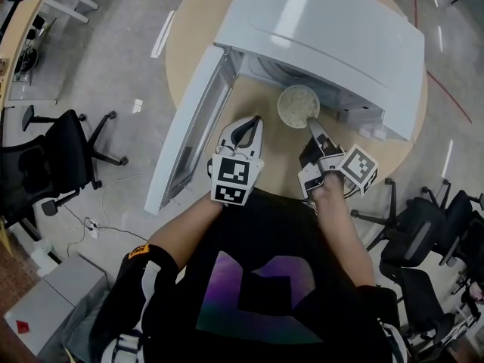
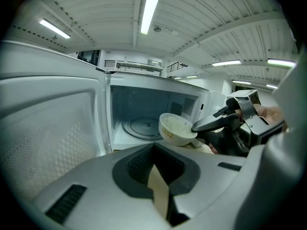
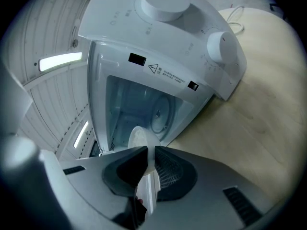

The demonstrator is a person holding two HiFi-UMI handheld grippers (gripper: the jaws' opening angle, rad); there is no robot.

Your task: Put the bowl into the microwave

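At the open mouth of the white microwave (image 1: 340, 36) on the round wooden counter (image 1: 185, 48), the fingers of the right gripper (image 1: 312, 123) clamp the rim of the white round bowl (image 1: 296, 104) with pale contents, not yet set inside, while the fingers of the left gripper (image 1: 255, 121) are closed on nothing.

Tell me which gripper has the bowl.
The right gripper, jaws clamped on the rim of the bowl before the open microwave; the left gripper is shut on nothing.
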